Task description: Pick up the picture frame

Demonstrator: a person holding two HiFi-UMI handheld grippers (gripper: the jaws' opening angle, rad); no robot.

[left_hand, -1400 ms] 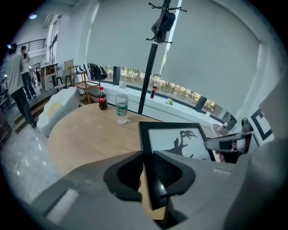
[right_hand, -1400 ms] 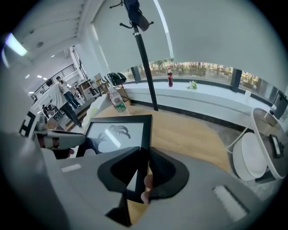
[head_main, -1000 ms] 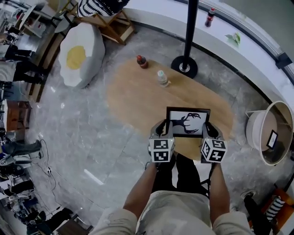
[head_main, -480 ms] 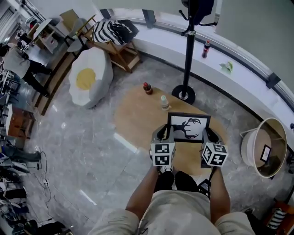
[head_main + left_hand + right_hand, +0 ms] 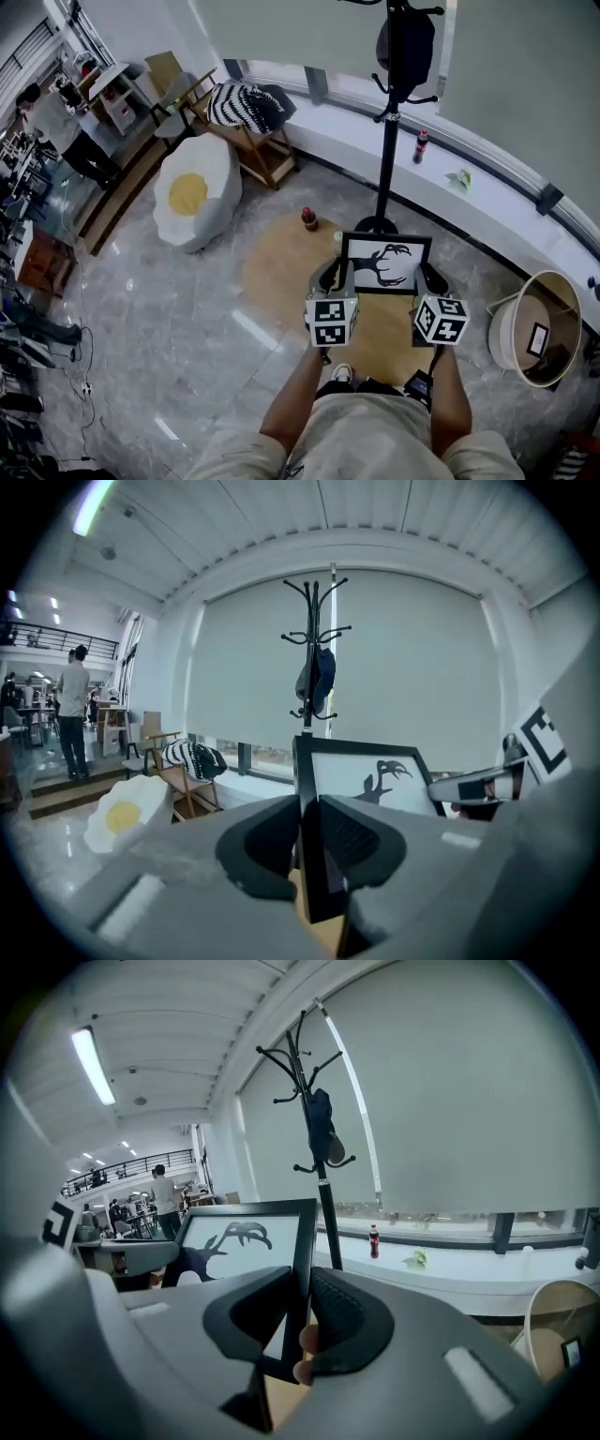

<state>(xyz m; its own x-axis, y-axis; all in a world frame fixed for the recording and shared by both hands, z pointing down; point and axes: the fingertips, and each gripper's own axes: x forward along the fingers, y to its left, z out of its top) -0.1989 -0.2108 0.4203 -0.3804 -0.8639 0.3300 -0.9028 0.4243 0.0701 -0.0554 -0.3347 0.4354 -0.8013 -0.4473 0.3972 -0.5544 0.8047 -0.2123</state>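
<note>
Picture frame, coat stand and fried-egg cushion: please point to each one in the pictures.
Picture frame [image 5: 385, 263]: head view, on the deer print inside it.
Coat stand [image 5: 386, 159]: head view, on its black pole.
Fried-egg cushion [image 5: 190, 194]: head view, on the yellow yolk.

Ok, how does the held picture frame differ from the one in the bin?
The held picture frame is landscape, clamped between the left gripper and right gripper; the other frame in the bin is portrait, sitting loose. The held one shows an antlered silhouette; the bin one's picture is unreadable. Both have dark borders.
</note>
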